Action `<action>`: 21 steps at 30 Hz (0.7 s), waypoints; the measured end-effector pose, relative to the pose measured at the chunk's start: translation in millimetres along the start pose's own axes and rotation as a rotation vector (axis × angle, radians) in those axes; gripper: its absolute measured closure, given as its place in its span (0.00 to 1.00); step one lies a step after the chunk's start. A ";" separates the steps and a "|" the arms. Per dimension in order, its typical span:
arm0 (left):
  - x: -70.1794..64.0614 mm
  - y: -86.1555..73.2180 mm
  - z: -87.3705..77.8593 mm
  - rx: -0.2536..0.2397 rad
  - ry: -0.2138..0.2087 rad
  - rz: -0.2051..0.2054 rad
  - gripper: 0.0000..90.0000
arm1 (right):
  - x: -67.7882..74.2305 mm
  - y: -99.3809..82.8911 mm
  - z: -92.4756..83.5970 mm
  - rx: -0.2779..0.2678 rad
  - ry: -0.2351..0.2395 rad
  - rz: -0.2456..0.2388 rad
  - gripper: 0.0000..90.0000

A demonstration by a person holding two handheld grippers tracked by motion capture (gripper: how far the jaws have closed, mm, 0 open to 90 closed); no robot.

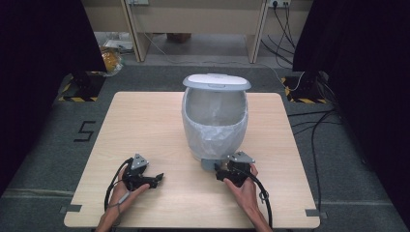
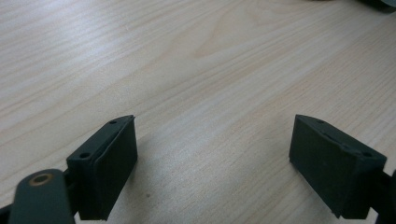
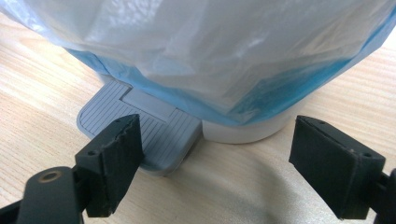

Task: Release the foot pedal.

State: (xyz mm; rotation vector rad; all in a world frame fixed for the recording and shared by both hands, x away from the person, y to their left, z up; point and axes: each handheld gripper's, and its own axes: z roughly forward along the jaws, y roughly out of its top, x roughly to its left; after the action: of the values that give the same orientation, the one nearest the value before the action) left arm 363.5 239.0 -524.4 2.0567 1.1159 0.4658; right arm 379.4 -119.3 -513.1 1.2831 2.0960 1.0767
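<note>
We are looking at a small white plastic pedal bin (image 1: 215, 118) lined with a pale translucent bag whose edge is draping down over its sides; it is standing on the middle of a light wooden table (image 1: 145, 121), with its grey-rimmed white lid (image 1: 216, 81) raised open at the back. At the bin's near foot, a grey ribbed plastic foot pedal (image 3: 140, 126) is sticking out over the tabletop.

Our right gripper (image 3: 215, 158) is hovering just in front of that pedal, its two black jaws spread wide and gripping nothing; one jaw is sitting over the pedal's near edge, the other is facing the bin's white base. In the high view the right gripper (image 1: 234, 169) is lying close against the bin's front. Our left gripper (image 2: 212, 161) is resting well apart to the left, above bare wood, its jaws also spread and empty.

We are judging the risks from here. The bin looks light, so pressing the pedal off-centre could be tipping or sliding it away. A jaw could be slipping off the pedal's rounded corner. The loose bag is hanging just above the pedal, so a jaw could be snagging it and dragging the liner out. The left gripper is sitting too far away to be steadying the bin.
</note>
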 end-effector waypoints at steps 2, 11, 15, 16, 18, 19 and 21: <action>0.0 0.0 -0.1 0.000 0.000 0.000 0.16 | -0.3 0.6 -1.3 -0.009 0.003 0.008 0.19; -0.1 -0.4 -0.5 -0.001 0.001 -0.001 0.16 | -3.4 4.6 -12.9 -0.018 -0.006 0.010 0.18; -0.3 -0.6 -0.9 0.000 0.001 -0.003 0.17 | -12.4 3.6 -35.0 -0.057 0.011 0.023 0.19; -0.3 -0.7 -0.9 0.000 0.001 -0.002 0.17 | -14.5 1.9 -39.4 -0.054 0.009 0.023 0.19; -0.2 -0.7 -0.9 0.000 0.001 -0.001 0.17 | -19.9 -3.1 -46.6 -0.050 0.001 0.023 0.19; -0.4 -0.6 -0.9 0.000 0.001 -0.003 0.17 | -19.9 -3.1 -46.6 -0.050 0.001 0.023 0.19; -0.2 -0.7 -0.9 0.000 0.001 -0.001 0.16 | -28.2 -11.2 -51.1 -0.036 -0.013 0.029 0.19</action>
State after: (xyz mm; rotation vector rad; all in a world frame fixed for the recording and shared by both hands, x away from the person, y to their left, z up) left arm 362.4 239.4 -524.3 2.0563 1.1176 0.4663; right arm 350.3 -166.7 -492.4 1.3037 2.0447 1.1105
